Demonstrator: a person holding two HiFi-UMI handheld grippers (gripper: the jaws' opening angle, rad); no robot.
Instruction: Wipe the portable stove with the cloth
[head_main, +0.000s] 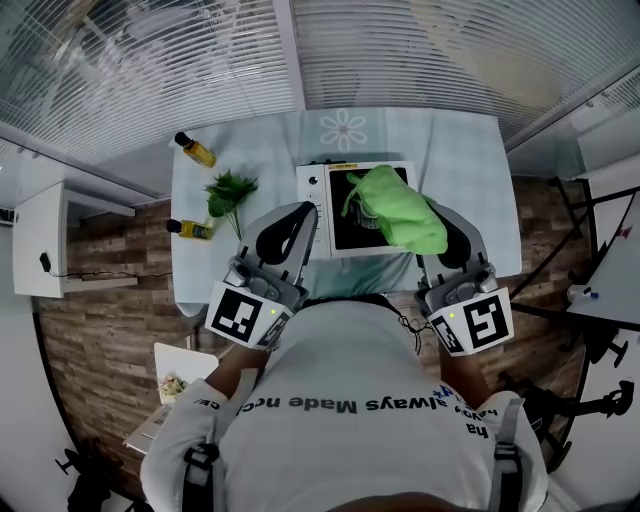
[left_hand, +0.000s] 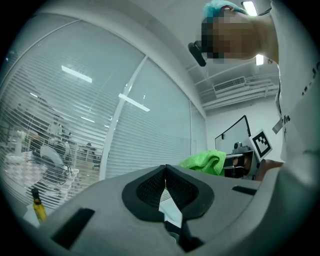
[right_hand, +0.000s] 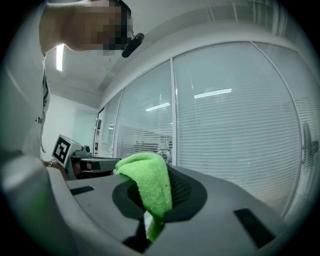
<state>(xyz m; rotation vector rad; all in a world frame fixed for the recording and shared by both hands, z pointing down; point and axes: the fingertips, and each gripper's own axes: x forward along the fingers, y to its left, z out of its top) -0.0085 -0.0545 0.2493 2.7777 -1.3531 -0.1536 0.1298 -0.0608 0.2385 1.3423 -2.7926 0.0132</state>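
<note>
We are about to wipe: our right tool (right_hand: 155, 191) pinches the cloth (head_main: 400, 215), which hangs over the stove (head_main: 316, 215) on the bench (head_main: 270, 150), our left tool (left_hand: 165, 175) is closed on nothing, and next we must lower the cloth onto the stove and rub.

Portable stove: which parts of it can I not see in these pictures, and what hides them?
- Head view: the green cloth covers much of the portable stove and its black top.
- Head view: the left gripper hides its near left corner.
- Both gripper views: aimed at the blinds, no stove shown.
</note>
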